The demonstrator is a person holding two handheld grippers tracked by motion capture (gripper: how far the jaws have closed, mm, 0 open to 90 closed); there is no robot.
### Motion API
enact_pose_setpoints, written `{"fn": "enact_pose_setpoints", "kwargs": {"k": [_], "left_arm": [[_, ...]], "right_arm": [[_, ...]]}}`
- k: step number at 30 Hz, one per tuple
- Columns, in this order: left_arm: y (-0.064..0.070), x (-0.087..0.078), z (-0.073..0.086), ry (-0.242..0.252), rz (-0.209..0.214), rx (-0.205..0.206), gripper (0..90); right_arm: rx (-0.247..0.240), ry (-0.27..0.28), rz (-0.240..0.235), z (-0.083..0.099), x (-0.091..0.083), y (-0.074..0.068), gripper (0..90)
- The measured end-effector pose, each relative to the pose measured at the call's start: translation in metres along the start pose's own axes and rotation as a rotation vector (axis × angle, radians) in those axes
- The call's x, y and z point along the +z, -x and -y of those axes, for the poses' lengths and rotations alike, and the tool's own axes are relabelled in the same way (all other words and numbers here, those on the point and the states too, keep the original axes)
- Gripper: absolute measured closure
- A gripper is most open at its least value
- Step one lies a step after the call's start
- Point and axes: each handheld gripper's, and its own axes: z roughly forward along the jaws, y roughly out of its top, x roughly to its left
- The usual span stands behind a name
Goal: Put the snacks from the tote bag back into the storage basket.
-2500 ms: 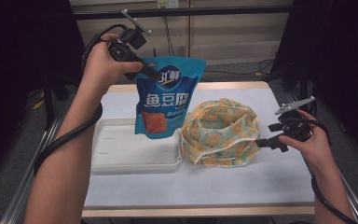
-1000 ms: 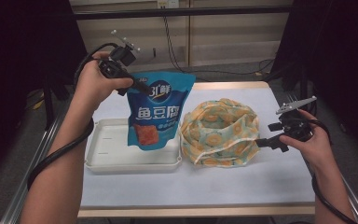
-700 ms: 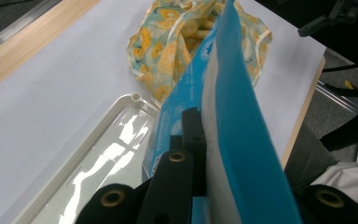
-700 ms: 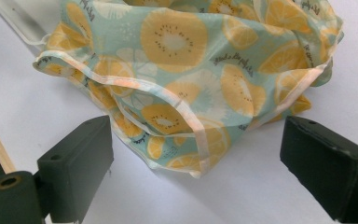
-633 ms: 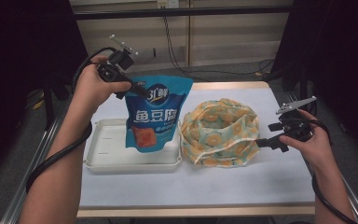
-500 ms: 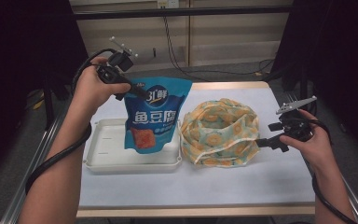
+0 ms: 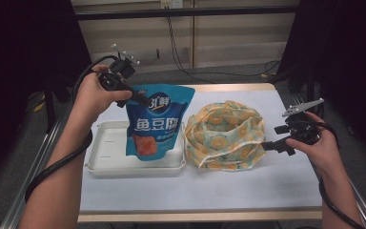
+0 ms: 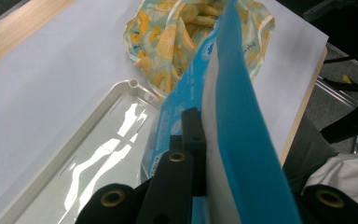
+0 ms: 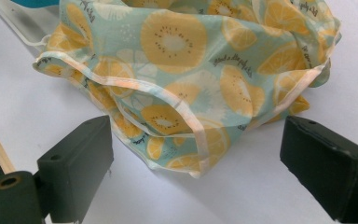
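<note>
pouch: blue snack pouch (image 7: 156, 121) hangs upright over the white tray (image 7: 106, 157), long axis vertical
left gripper (image 7: 134, 97): jaws pinching its top corner
right gripper (image 7: 268, 144): jaws wide apart, beside the fruit-print bag (image 7: 226, 136)
tip: your left's nearer, tray's straight below

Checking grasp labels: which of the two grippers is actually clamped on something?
The left gripper: its jaws pinch the top corner of the blue snack pouch, hanging over the white tray. The right gripper is open, jaws either side of the fruit-print cloth bag.

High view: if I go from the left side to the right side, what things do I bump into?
Left gripper → white tray → blue snack bag → orange-patterned cloth bag → right gripper.
</note>
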Motion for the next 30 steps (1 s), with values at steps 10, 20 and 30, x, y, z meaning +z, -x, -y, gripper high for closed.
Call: {"fn": "enact_pose_setpoints", "kwargs": {"k": [10, 20, 30], "left_arm": [[0.001, 0.002, 0.004, -0.001, 0.010, -0.001, 90.0], [0.002, 0.005, 0.006, 0.004, 0.013, 0.002, 90.0], [0.004, 0.012, 0.003, 0.003, 0.022, 0.016, 90.0]], "right_arm": [[-0.005, 0.000, 0.006, 0.000, 0.001, 0.000, 8.9], [-0.005, 0.001, 0.004, 0.000, 0.001, 0.000, 8.9], [-0.002, 0.001, -0.001, -0.001, 0.001, -0.001, 8.9]]}}
